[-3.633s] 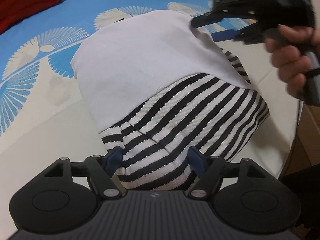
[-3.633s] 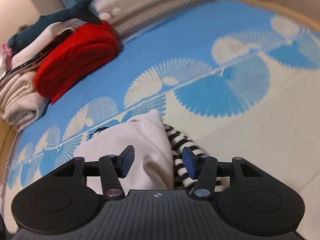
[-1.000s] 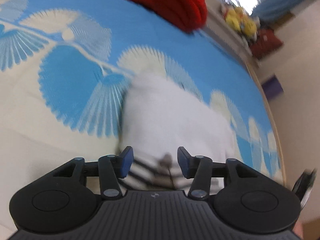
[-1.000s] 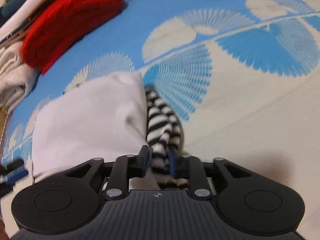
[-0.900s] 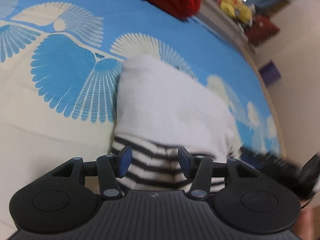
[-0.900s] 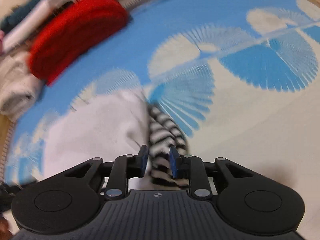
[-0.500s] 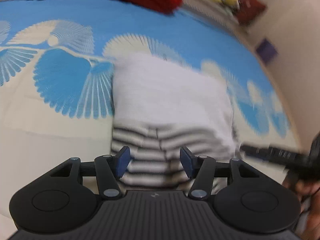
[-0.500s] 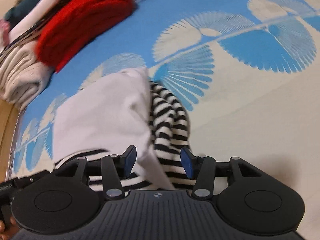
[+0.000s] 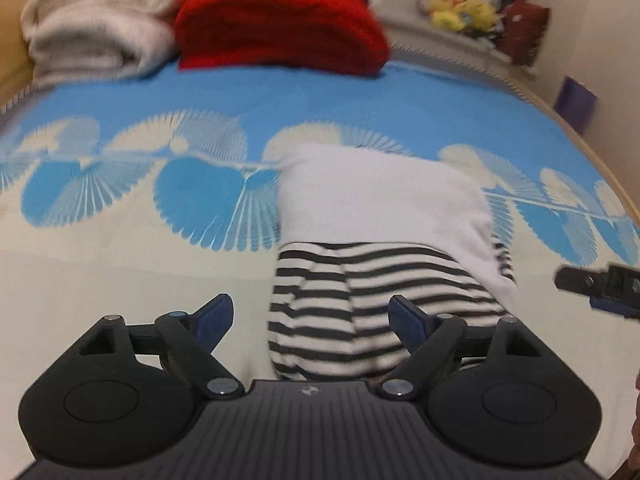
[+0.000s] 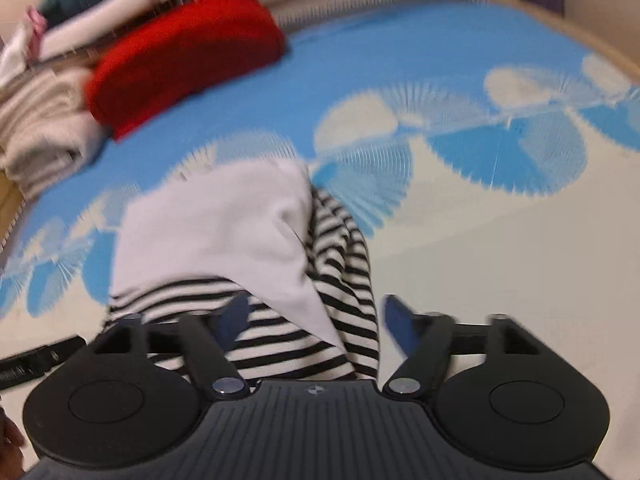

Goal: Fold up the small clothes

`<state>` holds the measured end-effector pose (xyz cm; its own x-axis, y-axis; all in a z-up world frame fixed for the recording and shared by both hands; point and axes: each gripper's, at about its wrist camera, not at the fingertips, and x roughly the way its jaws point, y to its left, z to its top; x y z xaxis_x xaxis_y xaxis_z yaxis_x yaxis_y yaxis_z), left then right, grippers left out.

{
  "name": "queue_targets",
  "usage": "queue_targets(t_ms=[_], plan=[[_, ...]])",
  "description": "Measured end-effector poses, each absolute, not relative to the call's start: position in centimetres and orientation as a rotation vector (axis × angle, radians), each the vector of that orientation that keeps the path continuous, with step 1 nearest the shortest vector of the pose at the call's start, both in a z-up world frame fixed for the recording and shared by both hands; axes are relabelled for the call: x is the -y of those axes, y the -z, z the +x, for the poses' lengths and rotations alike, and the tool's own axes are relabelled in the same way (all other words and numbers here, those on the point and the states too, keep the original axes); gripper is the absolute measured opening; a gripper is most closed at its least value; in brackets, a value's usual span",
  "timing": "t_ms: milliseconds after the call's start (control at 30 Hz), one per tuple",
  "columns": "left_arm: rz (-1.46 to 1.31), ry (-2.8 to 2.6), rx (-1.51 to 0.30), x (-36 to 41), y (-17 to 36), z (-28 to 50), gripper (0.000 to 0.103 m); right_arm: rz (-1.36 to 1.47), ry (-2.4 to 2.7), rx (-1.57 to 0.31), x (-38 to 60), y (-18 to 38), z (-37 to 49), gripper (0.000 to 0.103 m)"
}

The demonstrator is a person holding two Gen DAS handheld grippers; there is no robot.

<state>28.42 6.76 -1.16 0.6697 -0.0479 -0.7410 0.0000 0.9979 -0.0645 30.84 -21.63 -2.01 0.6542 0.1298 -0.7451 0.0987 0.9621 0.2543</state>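
A small folded garment (image 9: 380, 216), white on top with a black-and-white striped lower part (image 9: 360, 304), lies on the blue and cream patterned bedspread (image 9: 120, 240). My left gripper (image 9: 310, 316) is open and empty, its jaws spread around the near striped edge. The garment also shows in the right wrist view (image 10: 224, 236), with stripes (image 10: 340, 280) spilling out on its right side. My right gripper (image 10: 316, 320) is open and empty over the striped near corner. The tip of the right gripper shows at the right edge of the left wrist view (image 9: 600, 284).
A red folded knit (image 9: 280, 28) and a cream folded towel (image 9: 96, 28) lie at the far side of the bed, also seen in the right wrist view (image 10: 180, 60). Yellow soft toys (image 9: 464, 12) sit on a ledge beyond. The bed's wooden edge (image 9: 616, 184) curves along the right.
My right gripper let go of the striped edge and opened wide. My left gripper opened wider and drew back. Both views swung, and the garment now lies released on the bed.
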Motion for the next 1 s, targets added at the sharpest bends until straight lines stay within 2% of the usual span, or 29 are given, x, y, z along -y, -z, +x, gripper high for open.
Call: queue_targets(t_ms=[67, 100, 233, 533, 633, 1000], plan=[[-0.047, 0.006, -0.791, -6.0, 0.6, 26.7, 0.101, 0.246, -0.009, -0.817, 20.8, 1.3, 29.1, 0.091], [-0.047, -0.004, -0.77, -5.8, 0.3, 25.8, 0.102, 0.222, -0.005, -0.801, 20.4, 1.1, 28.4, 0.093], [-0.055, -0.013, -0.72, -5.2, 0.1, 23.6, 0.102, 0.147, 0.019, -0.763, 19.5, 0.6, 25.7, 0.096], [-0.053, -0.01, -0.746, -4.0, 0.5, 21.3, 0.102, 0.115, -0.013, -0.762, 18.3, 1.2, 22.6, 0.098], [-0.051, -0.001, -0.741, -3.5, 0.6, 21.1, 0.102, 0.1, -0.019, -0.747, 17.9, 1.0, 22.5, 0.102], [-0.041, -0.017, -0.758, -2.7, 1.9, 22.9, 0.102, 0.058, -0.015, -0.757, 17.3, 2.0, 24.3, 0.102]])
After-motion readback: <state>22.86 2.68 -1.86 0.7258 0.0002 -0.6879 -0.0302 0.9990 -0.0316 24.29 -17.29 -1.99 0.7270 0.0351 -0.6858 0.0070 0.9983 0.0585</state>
